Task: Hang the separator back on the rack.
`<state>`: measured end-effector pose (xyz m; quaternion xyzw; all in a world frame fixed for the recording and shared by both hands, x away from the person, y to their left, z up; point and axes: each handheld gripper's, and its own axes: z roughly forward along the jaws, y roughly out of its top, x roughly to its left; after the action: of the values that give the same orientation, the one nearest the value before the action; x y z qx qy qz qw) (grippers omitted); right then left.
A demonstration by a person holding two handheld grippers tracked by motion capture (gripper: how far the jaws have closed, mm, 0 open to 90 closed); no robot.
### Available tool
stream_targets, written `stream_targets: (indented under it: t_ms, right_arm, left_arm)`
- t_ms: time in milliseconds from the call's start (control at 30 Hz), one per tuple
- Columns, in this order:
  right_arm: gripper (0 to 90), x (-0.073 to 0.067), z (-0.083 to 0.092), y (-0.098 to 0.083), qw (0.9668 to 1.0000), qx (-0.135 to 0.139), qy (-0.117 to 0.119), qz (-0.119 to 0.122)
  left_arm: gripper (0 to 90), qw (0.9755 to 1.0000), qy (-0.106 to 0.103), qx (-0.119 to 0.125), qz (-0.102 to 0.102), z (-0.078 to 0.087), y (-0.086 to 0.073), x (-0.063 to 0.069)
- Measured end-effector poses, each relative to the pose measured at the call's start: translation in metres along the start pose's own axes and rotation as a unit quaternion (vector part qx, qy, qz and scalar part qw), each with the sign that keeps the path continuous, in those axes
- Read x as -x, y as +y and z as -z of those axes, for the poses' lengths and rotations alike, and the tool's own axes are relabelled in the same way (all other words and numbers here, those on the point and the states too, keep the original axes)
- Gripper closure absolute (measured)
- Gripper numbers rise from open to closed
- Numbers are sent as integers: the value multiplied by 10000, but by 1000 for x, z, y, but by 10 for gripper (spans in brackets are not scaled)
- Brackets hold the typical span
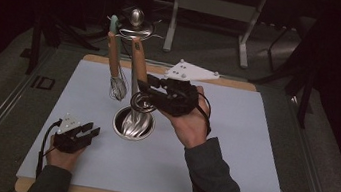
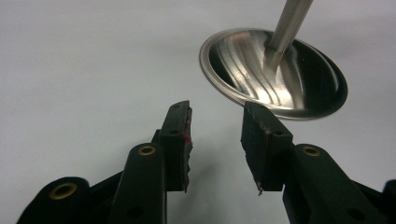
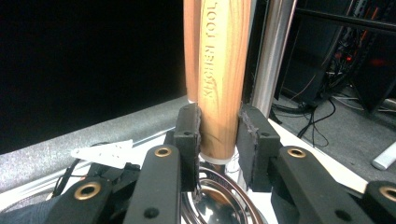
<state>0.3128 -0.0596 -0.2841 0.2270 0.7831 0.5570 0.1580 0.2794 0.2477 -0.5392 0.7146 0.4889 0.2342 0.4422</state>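
Low left in the high view, my left gripper [image 1: 88, 131] rests with jaws apart on smooth pale-blue table [image 1: 231, 150]. Centre frame, my right gripper [image 3: 218, 135] clamps the grained wooden handle [image 3: 219, 70] standing in the ribbed steel cup [image 1: 133, 123]; behind, a wire whisk [image 1: 118, 87].

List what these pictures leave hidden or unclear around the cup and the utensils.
- Cup: its inside and the utensil heads in it, high view; dark glare, too small.
- Wooden handle: top cut by the right gripper view's edge; its lower end hidden behind the right gripper.
- Whisk: what holds it upright, high view; unclear.
- Left gripper: open, empty.
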Motion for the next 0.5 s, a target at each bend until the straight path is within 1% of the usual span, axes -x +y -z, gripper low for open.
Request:
stream_targets:
  t_ms: [333,500]
  right_arm:
    - [708,4,-2,0,10000,-16,-20,-59]
    - [708,5,-5,-1,9999,-12,-29,-143]
  left_arm:
    - [629,10000,0,-3,-1,0,0,0]
    - [630,10000,0,0,-3,0,0,0]
